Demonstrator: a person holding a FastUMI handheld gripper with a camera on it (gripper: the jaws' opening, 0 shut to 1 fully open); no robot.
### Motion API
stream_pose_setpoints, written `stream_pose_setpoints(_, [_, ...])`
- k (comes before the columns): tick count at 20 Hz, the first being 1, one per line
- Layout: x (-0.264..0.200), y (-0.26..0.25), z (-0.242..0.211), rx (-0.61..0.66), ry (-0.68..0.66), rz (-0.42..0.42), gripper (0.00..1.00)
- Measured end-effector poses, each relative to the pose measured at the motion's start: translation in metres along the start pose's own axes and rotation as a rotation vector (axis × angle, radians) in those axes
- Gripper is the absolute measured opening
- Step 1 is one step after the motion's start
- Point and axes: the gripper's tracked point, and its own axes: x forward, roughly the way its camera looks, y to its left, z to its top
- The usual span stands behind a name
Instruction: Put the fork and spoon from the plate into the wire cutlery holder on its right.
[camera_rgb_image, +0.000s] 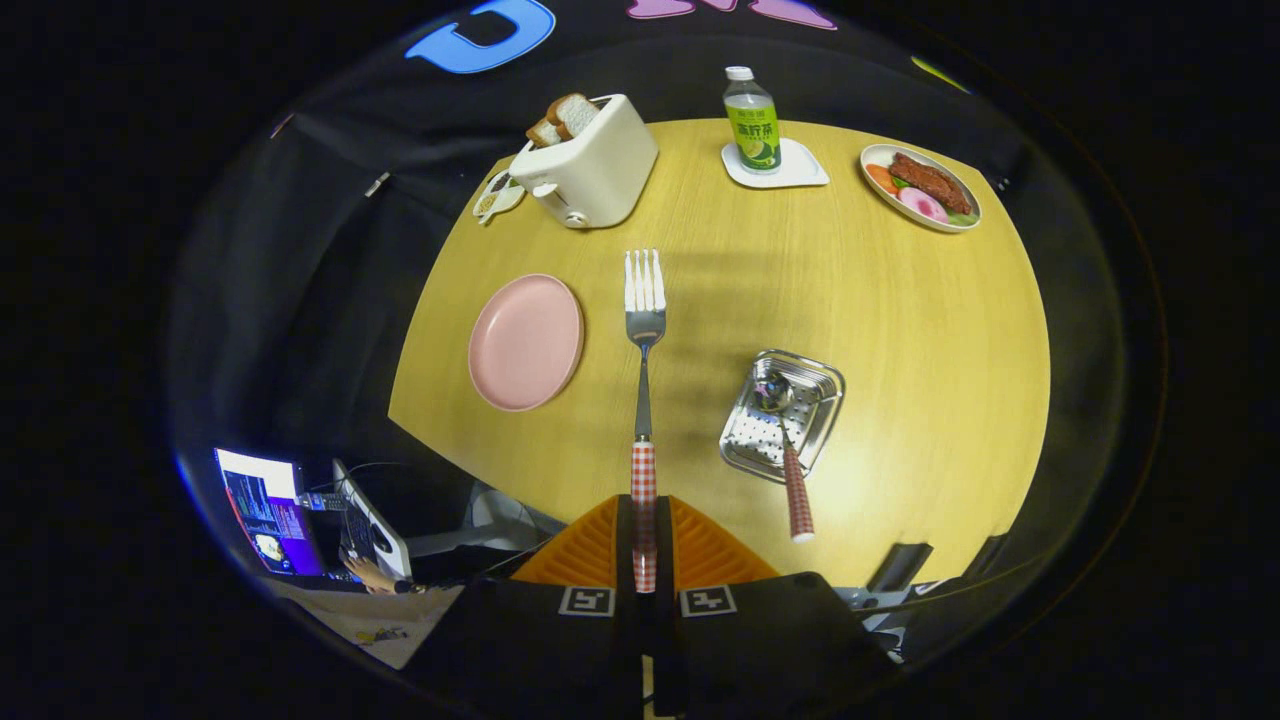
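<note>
Tongs (644, 545) clamped on fork (644, 330), tines straight ahead.

Pink plate (526, 342), red-checked fork (644, 400) and spoon (790, 455) handles, yellow wooden table (900, 330), cream toaster (590, 165).

The fisheye camera is riding on the claw (644, 560), looking steeply down from well above the bench (900, 330), taking in its whole top.

Gripper (644, 545) (fingers clamped) high above table
</note>
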Motion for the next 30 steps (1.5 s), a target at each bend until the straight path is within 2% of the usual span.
stream_pose_setpoints(4, [-0.023, -0.03, -0.012, -0.007, 0.098, -0.012, 0.09])
stream_pose_setpoints(10, [-0.037, -0.067, -0.026, -0.135, 0.305, -0.075, 0.09])
stream_pose_setpoints(17, [-0.015, -0.096, -0.043, -0.226, 0.556, -0.157, 0.09])
stream_pose_setpoints(24, [0.006, -0.106, -0.028, -0.258, 0.678, -0.189, 0.1])
stream_pose_setpoints(30, [0.017, -0.107, -0.02, -0.221, 0.761, -0.201, 0.1])
